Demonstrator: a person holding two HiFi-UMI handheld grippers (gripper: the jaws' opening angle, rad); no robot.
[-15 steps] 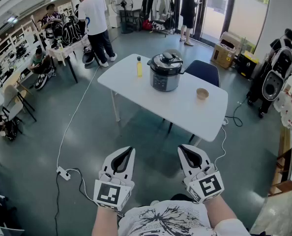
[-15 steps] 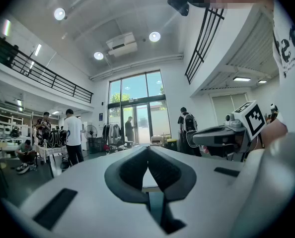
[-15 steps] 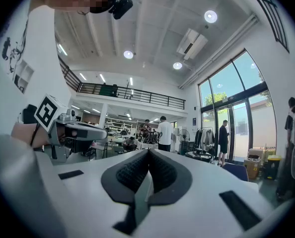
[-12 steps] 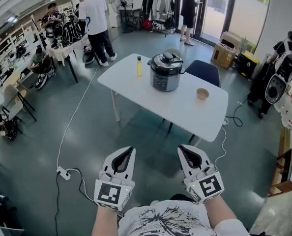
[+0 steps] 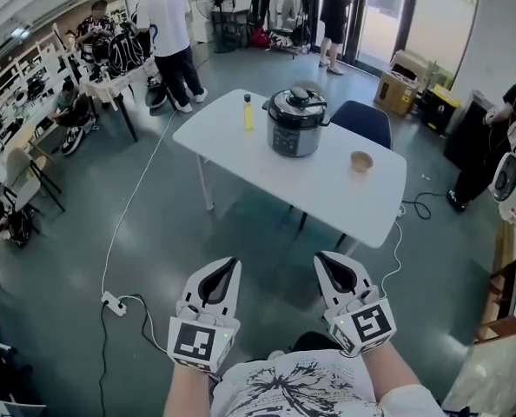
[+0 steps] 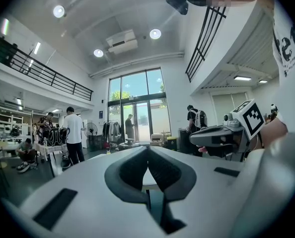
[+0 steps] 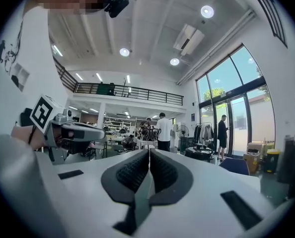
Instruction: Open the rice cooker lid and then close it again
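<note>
The rice cooker (image 5: 297, 122), black and silver with its lid down, stands on the white table (image 5: 327, 189) far ahead of me. My left gripper (image 5: 232, 262) and right gripper (image 5: 320, 258) are held side by side low in the head view, well short of the table and level. Both are shut with nothing between the jaws. In the left gripper view the left gripper's (image 6: 147, 148) pads meet, and the right gripper (image 6: 222, 135) shows beside it. The right gripper view shows the right gripper (image 7: 149, 150) shut too, with the cooker (image 7: 199, 151) small beyond.
A yellow bottle (image 5: 247, 111) stands left of the cooker and a small bowl (image 5: 360, 161) right of it. A blue chair (image 5: 363, 122) is behind the table. A power strip (image 5: 113, 302) and cable lie on the floor at left. People stand at the back and right.
Both grippers keep their places and stay shut. The person at the far right has moved further right, and the head view has shifted a little.
</note>
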